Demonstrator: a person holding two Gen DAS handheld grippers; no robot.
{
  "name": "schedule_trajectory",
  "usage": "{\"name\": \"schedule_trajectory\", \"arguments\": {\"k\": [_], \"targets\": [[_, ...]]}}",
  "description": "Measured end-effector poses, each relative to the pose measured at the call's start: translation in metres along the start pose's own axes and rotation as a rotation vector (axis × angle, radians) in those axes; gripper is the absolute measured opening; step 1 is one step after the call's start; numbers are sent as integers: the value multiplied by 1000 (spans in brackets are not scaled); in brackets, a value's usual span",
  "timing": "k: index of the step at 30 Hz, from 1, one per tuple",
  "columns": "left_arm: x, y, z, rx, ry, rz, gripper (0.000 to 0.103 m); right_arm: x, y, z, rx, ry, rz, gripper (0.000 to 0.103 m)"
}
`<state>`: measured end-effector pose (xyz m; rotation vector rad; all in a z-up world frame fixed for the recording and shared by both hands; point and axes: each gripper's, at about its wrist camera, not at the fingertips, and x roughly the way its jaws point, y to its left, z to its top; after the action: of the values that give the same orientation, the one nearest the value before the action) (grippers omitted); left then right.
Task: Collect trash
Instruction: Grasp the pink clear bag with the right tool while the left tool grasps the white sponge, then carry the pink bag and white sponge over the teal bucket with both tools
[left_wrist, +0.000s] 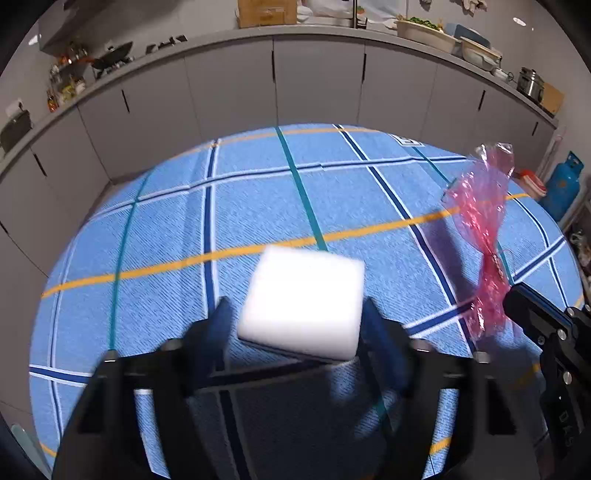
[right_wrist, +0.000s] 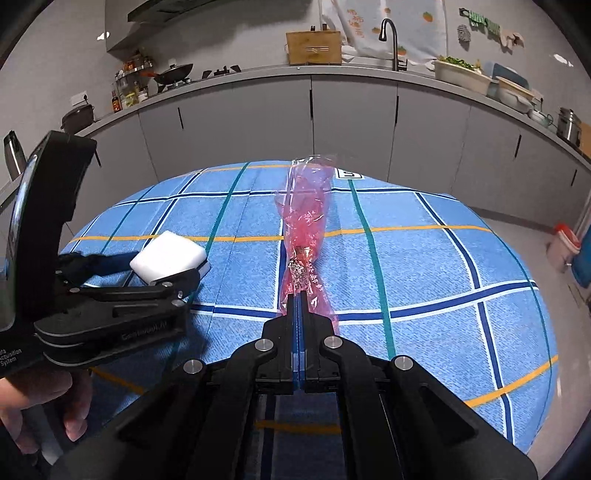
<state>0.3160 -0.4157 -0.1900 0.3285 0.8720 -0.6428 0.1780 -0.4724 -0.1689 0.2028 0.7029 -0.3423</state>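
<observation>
Both cameras ride on hand-held grippers and look forward and steeply down along the fingers, close above the blue checked surface (left_wrist: 258, 206), facing the far grey cabinets (right_wrist: 354, 110). The left wrist view sits at the left; the right gripper (left_wrist: 517, 299) enters its right edge. The right wrist view sits at the right; the left gripper (right_wrist: 173, 273) enters its left side. Both views share the white block (left_wrist: 303, 299), the pink wrapper (right_wrist: 306, 229) and the far counter.
</observation>
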Motion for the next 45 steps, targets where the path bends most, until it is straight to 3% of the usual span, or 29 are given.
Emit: {"name": "schedule_trajectory", "arguments": {"k": [12,45], "targets": [[-36,8,-15,-17,-46,-5,56,-17,15,-8,-20,-10,23,1],[-183,108,-138,-197,-133,130,56,-119,139,-37,-179,-85,237,1]]}}
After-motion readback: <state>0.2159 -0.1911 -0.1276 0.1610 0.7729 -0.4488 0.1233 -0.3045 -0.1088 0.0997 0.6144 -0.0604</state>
